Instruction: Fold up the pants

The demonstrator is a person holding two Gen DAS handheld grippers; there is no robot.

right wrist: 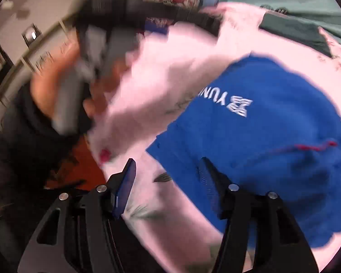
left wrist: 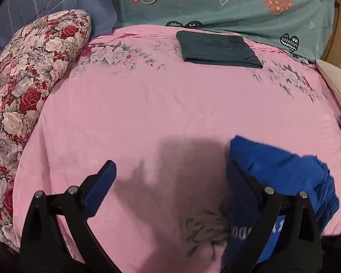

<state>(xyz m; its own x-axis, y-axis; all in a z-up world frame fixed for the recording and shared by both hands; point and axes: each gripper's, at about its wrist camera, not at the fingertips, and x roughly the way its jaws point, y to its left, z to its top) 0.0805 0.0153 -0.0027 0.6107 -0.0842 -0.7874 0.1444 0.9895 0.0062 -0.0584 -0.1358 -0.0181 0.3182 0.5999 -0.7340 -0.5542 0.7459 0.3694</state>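
The pink bedsheet (left wrist: 134,113) spreads under both my claws, its grey flower print showing near the far edge and again at the near edge. Along the bed's left edge lies a long floral pillow (left wrist: 31,72), and along the far edge a teal heart-print cover (left wrist: 216,2). A dark green folded cloth (left wrist: 218,50) lies flat near the far edge, well apart from everything else. The blue pants (right wrist: 261,141) sit bunched near the bed's near right corner, white lettering up (only partly readable, the picture is blurred). My left claw (left wrist: 170,177) stands wide over bare sheet, nothing between its jaws, its right finger (left wrist: 243,182) just beside the pants' left edge; I cannot tell whether it touches. My right claw (right wrist: 168,166) is also spread apart, gripping nothing, at the pants' near edge; one finger (right wrist: 213,177) overlaps the blue cloth, the other stands over pink sheet.
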